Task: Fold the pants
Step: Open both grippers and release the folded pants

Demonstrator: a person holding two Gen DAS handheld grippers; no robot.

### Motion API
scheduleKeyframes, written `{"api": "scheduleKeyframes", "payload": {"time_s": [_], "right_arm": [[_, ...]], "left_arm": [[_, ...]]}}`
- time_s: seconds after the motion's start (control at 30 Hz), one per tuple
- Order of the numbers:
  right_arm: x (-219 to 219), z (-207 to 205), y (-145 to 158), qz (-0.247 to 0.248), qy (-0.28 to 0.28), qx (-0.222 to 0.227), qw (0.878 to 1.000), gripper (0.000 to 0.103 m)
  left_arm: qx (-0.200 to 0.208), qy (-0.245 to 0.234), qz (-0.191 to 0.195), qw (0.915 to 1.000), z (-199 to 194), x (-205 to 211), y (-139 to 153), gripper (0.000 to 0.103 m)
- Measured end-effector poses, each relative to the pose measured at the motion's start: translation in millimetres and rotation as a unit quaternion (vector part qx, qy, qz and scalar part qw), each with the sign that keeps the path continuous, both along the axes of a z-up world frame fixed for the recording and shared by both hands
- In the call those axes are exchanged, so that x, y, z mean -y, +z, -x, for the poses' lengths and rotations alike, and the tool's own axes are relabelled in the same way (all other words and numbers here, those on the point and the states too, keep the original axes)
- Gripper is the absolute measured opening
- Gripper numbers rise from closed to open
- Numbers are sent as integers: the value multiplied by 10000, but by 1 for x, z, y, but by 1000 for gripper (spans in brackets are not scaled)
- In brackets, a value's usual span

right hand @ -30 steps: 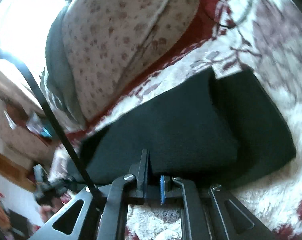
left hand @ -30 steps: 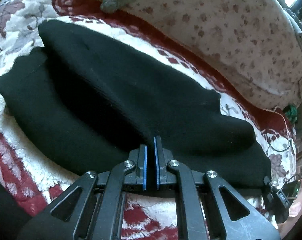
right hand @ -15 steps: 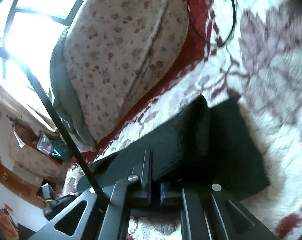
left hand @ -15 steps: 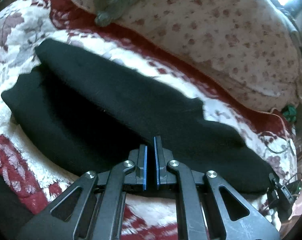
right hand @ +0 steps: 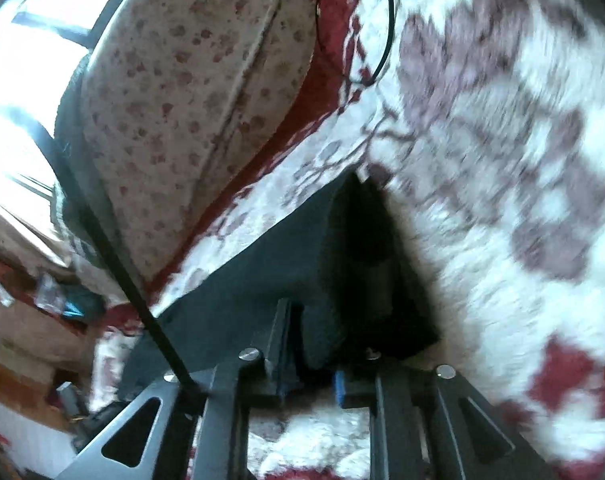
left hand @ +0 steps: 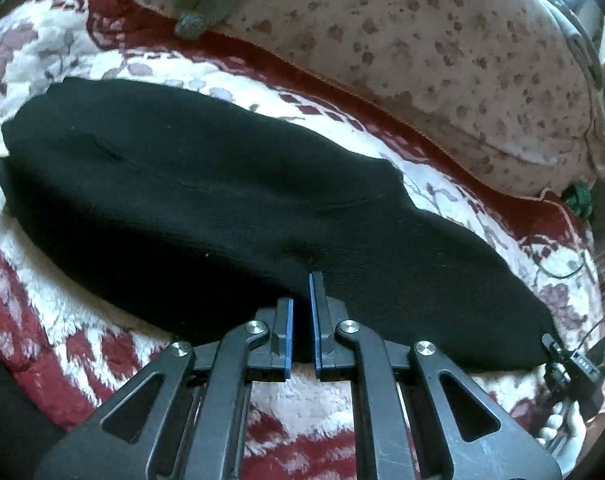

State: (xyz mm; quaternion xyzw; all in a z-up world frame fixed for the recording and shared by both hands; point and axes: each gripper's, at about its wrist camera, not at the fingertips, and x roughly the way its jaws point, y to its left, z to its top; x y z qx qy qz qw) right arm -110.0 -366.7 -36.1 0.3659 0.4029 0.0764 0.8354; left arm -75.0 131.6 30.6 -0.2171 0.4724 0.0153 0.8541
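Two layers of the black pants (left hand: 230, 200) now lie stacked across the middle of the left wrist frame, where a second ago the upper layer was raised and being carried over the lower one. The fold has landed, and the garment stretches as one long dark band from the left edge to the lower right, resting on the red-and-white floral blanket (left hand: 82, 332) of the bed.

The left gripper (left hand: 300, 320) sits at the bottom centre with its fingers together, pinching the near edge of the pants. In the right wrist view the right gripper (right hand: 314, 376) is opening at the bottom centre; the pants (right hand: 262, 276) edge lies between its fingers, but the pads no longer seem to press on it. This frame is blurred, so I judge that loosely.

That release suggests the lengthwise fold is done, and a crosswise fold is likely left.

No containers appear. A spotted pillow (left hand: 442, 48) fills the upper right of the left frame, with a grey cloth (left hand: 218, 4) draped at the top.
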Motion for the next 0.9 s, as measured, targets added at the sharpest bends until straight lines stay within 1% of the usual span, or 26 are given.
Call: {"api": "scheduleKeyframes", "payload": {"time_s": [0.07,0.17,0.23,0.27,0.3,0.33,0.37,0.4,0.43,0.47,0.53,0.57,0.63,0.67,0.7,0.73,0.77,0.8,0.83,0.87,0.9], "right_arm": [[4,6,12,344,-175,-65,9992,22],[6,15,32,830,-380,-22,9958,22],[4,20,48,1207,-433,104,9917,23],[-3,23,58,1431,-385,239,9887,23],[-8,22,64,1545,-345,307,9869,24],[-19,22,72,1640,-198,477,9851,25],[-28,20,77,1581,27,665,9852,27],[-41,17,81,1469,329,845,9850,31],[-57,13,84,1336,669,993,9838,34],[-83,6,86,1144,1226,1167,9789,34],[-124,-2,86,984,1919,1345,9671,34],[-156,-8,85,872,2383,1430,9566,34],[-201,-16,81,702,2951,1494,9411,34],[-233,-21,78,644,3324,1538,9283,34],[-255,-24,76,666,3558,1560,9190,34],[-283,-27,74,746,3874,1564,9055,34],[-299,-29,71,803,4052,1572,8970,34],[-320,-28,69,875,4284,1612,8847,34],[-336,-27,67,921,4457,1646,8751,35],[-358,-27,63,984,4678,1673,8622,35],[-371,-29,61,1038,4784,1668,8559,37]], "left_arm": [[-14,58,154,9999,7,-6,3,6],[3,102,221,9997,19,-18,13,6],[97,209,159,9996,27,-29,22,6],[185,348,53,9992,34,-40,29,6],[227,431,18,9988,37,-49,33,8],[243,509,26,9984,41,-59,37,19],[234,573,84,9980,43,-70,39,39],[239,706,177,9971,46,-84,40,46],[294,894,249,9953,49,-99,42,55],[340,1042,242,9937,52,-110,43,59],[307,1246,186,9916,53,-127,42,59],[219,1350,208,9904,52,-137,39,59],[121,1416,283,9894,50,-148,33,59],[47,1466,288,9888,48,-155,28,59],[10,1504,284,9882,47,-158,25,59],[-23,1554,294,9874,45,-163,21,58],[-48,1577,310,9870,44,-166,18,58],[-88,1582,315,9869,42,-168,15,58],[-121,1578,302,9869,39,-169,12,59],[-138,1599,293,9866,36,-171,10,58],[-146,1624,299,9862,35,-173,10,58]]}}
